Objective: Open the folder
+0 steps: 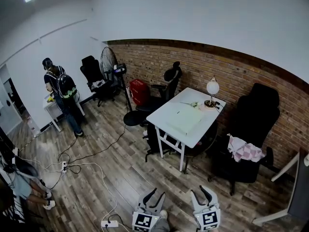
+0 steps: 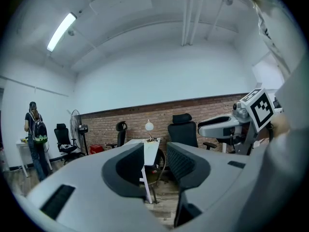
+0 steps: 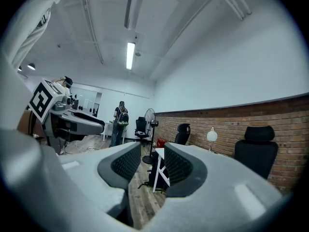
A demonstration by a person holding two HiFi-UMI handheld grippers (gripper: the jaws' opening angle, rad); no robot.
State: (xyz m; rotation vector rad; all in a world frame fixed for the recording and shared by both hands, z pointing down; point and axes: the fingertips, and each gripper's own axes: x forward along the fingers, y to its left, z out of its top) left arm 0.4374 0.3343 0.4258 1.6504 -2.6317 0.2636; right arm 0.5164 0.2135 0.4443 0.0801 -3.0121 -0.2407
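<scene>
Left claw (image 1: 155, 195) gaping wide, gripping nothing; right claw (image 1: 200, 193) parting about as far, likewise carrying nothing, both hanging well back from the table (image 1: 164, 125). Folder (image 1: 186, 117) lying flat on that table, seemingly unopened. Looking like the approach step: walking up and catching the cover's edge coming next.

R gripper (image 3: 151, 150): jaws apart, nothing btwn pads. Thru the gap: white table (image 3: 161, 175) legs, wood floor (image 3: 144, 202). Beyond R finger: lamp (image 3: 211, 135), black chair (image 3: 258, 149), brick wall (image 3: 227, 124). Beyond L finger: person w/ backpack (image 3: 120, 122), fan (image 3: 148, 114)
</scene>
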